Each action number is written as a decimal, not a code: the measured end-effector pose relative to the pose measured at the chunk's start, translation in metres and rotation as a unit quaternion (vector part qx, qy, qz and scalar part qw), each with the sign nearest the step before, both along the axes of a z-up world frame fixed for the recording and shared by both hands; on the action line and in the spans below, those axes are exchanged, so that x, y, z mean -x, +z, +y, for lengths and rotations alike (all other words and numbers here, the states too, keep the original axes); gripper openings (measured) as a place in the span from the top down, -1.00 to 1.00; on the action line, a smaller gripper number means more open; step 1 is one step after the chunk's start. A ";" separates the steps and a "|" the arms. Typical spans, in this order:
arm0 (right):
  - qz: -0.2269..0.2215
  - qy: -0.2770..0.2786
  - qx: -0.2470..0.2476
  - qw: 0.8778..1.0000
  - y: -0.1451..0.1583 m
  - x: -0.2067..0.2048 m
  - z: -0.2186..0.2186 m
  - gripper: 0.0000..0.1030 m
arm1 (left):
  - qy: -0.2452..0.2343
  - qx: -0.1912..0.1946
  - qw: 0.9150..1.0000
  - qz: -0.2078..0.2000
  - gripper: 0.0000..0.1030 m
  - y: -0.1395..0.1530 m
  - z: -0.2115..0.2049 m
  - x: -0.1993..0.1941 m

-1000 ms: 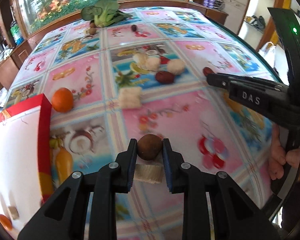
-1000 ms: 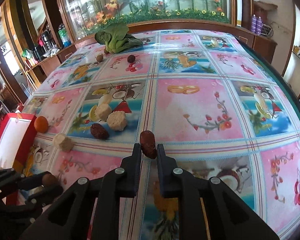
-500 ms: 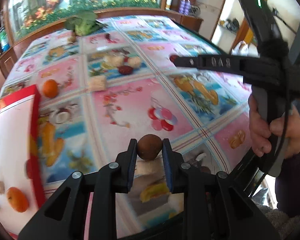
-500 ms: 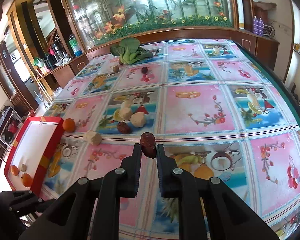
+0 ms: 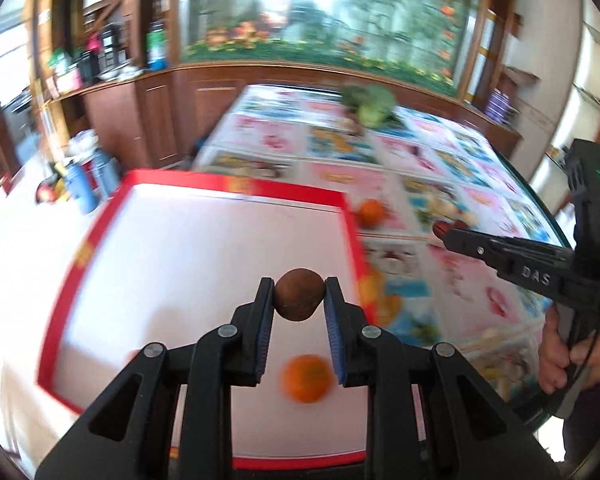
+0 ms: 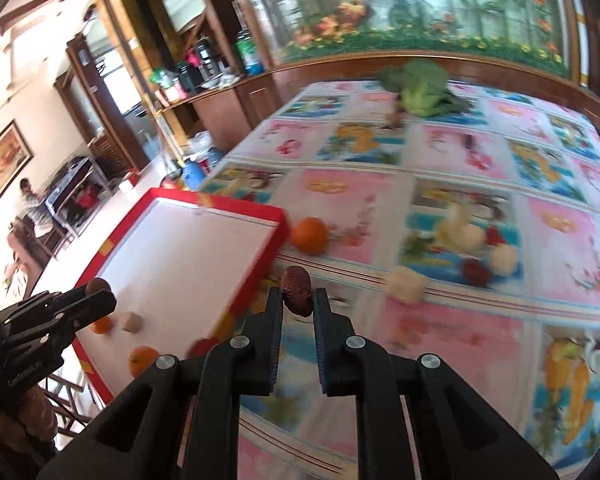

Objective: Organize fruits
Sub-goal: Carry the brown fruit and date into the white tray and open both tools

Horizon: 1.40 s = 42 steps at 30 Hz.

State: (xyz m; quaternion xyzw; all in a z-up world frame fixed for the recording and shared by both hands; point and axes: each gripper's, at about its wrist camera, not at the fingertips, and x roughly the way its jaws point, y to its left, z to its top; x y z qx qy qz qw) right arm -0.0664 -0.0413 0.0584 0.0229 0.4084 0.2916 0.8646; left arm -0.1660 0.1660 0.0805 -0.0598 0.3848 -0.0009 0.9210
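While hanging above the white floor of the red-rimmed tray, sits pinched between the pads of the left gripper: a round brown fruit, clear of the tray surface. Directly beneath, inside the tray near its near rim, lies an orange, blurred. Further along the tray in the right wrist view, shows a second orange, a third orange partly behind the left gripper, and a small beige lump beside it. Just outside the tray's right rim, clamped upright in the right gripper, hangs a dark red date over the patterned tablecloth. Near the tray's far right corner, on the cloth, rests another orange. Farther right of the tray, lie pale round pieces and a second date. Well beyond the tray, toward the far table edge, lies a leafy green vegetable. Gripping the right tool's handle, at the right edge of the left wrist view, shows a hand.
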 end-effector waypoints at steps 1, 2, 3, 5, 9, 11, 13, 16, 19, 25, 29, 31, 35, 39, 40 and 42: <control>-0.002 0.009 -0.002 1.000 0.002 0.001 0.008 0.75 | 0.007 0.002 1.000 0.000 0.48 0.000 0.005 0.001; -0.005 0.014 -0.010 1.000 0.006 0.002 0.013 0.75 | 0.011 0.006 1.000 -0.002 0.48 0.000 0.008 0.004; -0.007 0.018 -0.022 1.000 0.009 0.004 0.013 0.75 | 0.004 0.007 1.000 -0.002 0.48 -0.001 0.006 0.006; -0.015 0.018 -0.028 0.999 0.013 0.005 0.010 0.75 | -0.019 0.007 1.000 -0.003 0.48 -0.002 -0.005 0.007; -0.019 -0.003 -0.021 1.000 0.014 0.007 -0.005 0.75 | -0.071 0.022 0.997 -0.010 0.48 0.000 -0.028 0.007; -0.017 -0.009 -0.022 1.000 0.014 0.007 -0.009 0.75 | -0.074 0.021 0.997 -0.015 0.48 0.002 -0.030 0.007; -0.011 -0.003 -0.025 1.000 0.014 0.006 -0.005 0.75 | -0.068 0.023 0.997 -0.016 0.48 0.004 -0.026 0.006; -0.004 0.017 -0.023 1.000 0.010 0.004 0.012 0.75 | -0.050 0.011 0.999 -0.018 0.48 0.007 -0.017 0.005; 0.010 0.051 -0.017 0.999 0.003 0.004 0.038 0.75 | -0.023 -0.004 1.000 -0.004 0.48 0.003 -0.002 -0.001; 0.049 0.104 -0.002 0.993 -0.022 -0.002 0.100 0.75 | 0.065 -0.049 0.996 0.038 0.48 -0.014 0.042 -0.010; 0.059 0.119 0.013 0.991 -0.035 0.000 0.126 0.75 | 0.102 -0.053 0.991 0.066 0.48 -0.030 0.067 -0.011; 0.074 0.125 0.021 0.989 -0.040 -0.001 0.135 0.73 | 0.116 -0.057 0.989 0.078 0.48 -0.037 0.074 -0.011; 0.087 0.136 0.030 0.986 -0.045 0.007 0.145 0.66 | 0.129 -0.059 0.985 0.100 0.45 -0.048 0.078 -0.011; 0.080 0.147 0.005 0.986 -0.033 0.012 0.132 0.31 | 0.131 -0.064 0.985 0.093 -0.15 -0.042 0.073 -0.009; 0.072 0.143 -0.005 0.987 -0.028 0.012 0.122 0.31 | 0.130 -0.068 0.985 0.087 -0.24 -0.038 0.070 -0.007; 0.055 0.134 -0.023 0.989 -0.019 0.012 0.104 0.30 | 0.116 -0.072 0.988 0.073 -0.25 -0.029 0.060 -0.003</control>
